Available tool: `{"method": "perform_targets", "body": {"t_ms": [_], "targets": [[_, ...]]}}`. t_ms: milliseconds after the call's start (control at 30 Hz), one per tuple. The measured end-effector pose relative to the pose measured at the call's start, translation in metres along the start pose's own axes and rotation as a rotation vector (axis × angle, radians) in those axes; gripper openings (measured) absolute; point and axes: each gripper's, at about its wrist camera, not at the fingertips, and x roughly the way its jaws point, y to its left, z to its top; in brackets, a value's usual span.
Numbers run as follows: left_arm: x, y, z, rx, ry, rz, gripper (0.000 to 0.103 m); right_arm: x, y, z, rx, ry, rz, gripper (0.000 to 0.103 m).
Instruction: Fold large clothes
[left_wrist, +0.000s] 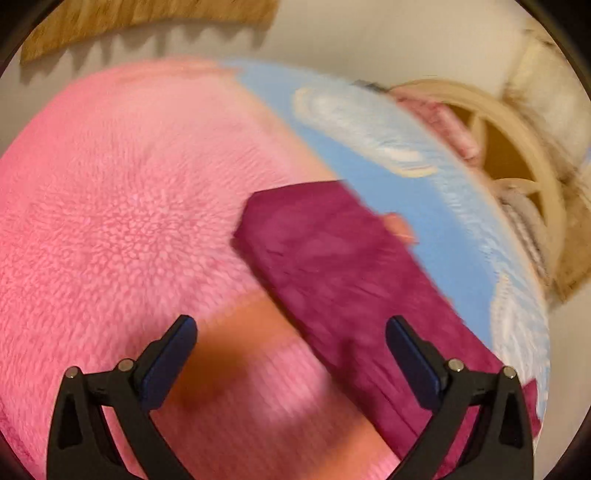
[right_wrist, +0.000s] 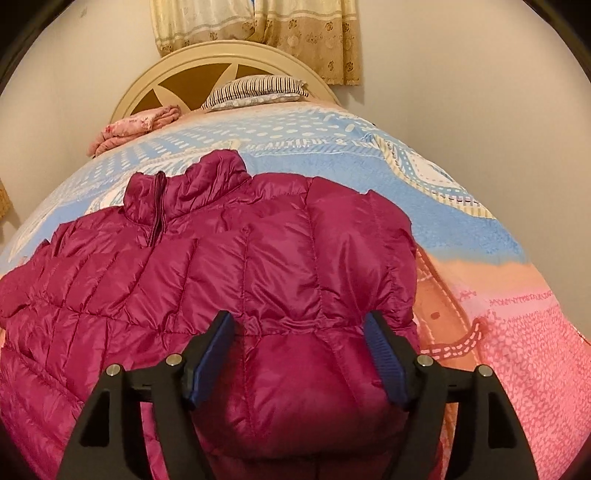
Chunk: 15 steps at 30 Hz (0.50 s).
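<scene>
From my right camera the jacket (right_wrist: 229, 258) lies spread on the bed's blanket (right_wrist: 480, 229), collar toward the headboard (right_wrist: 207, 62), one sleeve folded across its right side. A pillow (right_wrist: 255, 92) rests against the headboard, with a folded cloth (right_wrist: 136, 125) to its left. A curtain (right_wrist: 258, 26) hangs on the wall behind.

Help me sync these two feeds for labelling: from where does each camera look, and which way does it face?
Left wrist: sits on the left gripper, angled down at the pink fleece blanket and a sleeve of the magenta jacket; blurred; only its open fingers show.
Right wrist: sits on the right gripper, facing the headboard across the jacket's folded sleeve; open fingers straddle puffed fabric.
Shared: jacket, blanket, headboard.
</scene>
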Motion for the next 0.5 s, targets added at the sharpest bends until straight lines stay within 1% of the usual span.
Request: {"method": "perform_targets", "body": {"t_ms": [33,67,100,133,167,200,233,267,300,333,367,400,433,467,500], "targets": [[0.011,-0.001,0.005,0.005,0.027,0.019,0.103,0.0,-0.001,0.0,0.002,0.001,0.002,0.074],[0.014,-0.005,0.007,0.021,0.017,0.042,0.103,0.001,-0.001,0.0,0.004,0.002,0.002,0.074],[0.015,-0.013,0.007,0.051,-0.017,0.062,0.103,0.001,-0.001,0.0,0.005,0.003,0.002,0.074],[0.017,-0.019,0.007,0.075,-0.031,0.049,0.103,0.002,-0.001,0.0,0.003,0.006,0.0,0.074],[0.023,-0.025,0.006,0.101,-0.021,0.031,0.103,0.002,0.0,0.0,0.001,0.008,-0.003,0.074],[0.027,-0.029,0.007,0.118,-0.011,0.048,0.1,0.003,0.001,0.0,-0.004,0.012,-0.007,0.074],[0.032,-0.034,0.006,0.143,-0.021,0.099,0.095,0.004,0.002,-0.001,-0.006,0.014,-0.01,0.074],[0.032,-0.037,0.003,0.161,-0.052,0.125,0.092,0.004,0.002,-0.001,-0.009,0.016,-0.013,0.074],[0.032,-0.038,0.0,0.167,-0.066,0.128,0.086,0.005,0.003,-0.001,-0.012,0.017,-0.016,0.074],[0.031,-0.038,-0.002,0.176,-0.076,0.122,0.076,0.005,0.003,-0.001,-0.012,0.017,-0.017,0.074],[0.03,-0.04,-0.003,0.187,-0.084,0.115,0.07,0.005,0.003,0.0,-0.013,0.017,-0.018,0.074],[0.029,-0.04,0.001,0.192,-0.089,0.115,0.053,0.006,0.003,0.0,-0.014,0.019,-0.018,0.074],[0.029,-0.042,0.002,0.201,-0.092,0.112,0.041,0.006,0.003,-0.001,-0.015,0.02,-0.018,0.075],[0.03,-0.044,0.003,0.212,-0.089,0.109,0.021,0.007,0.003,-0.001,-0.015,0.023,-0.018,0.075],[0.031,-0.048,0.005,0.228,-0.084,0.098,0.015,0.007,0.003,-0.001,-0.015,0.024,-0.018,0.075]]}}
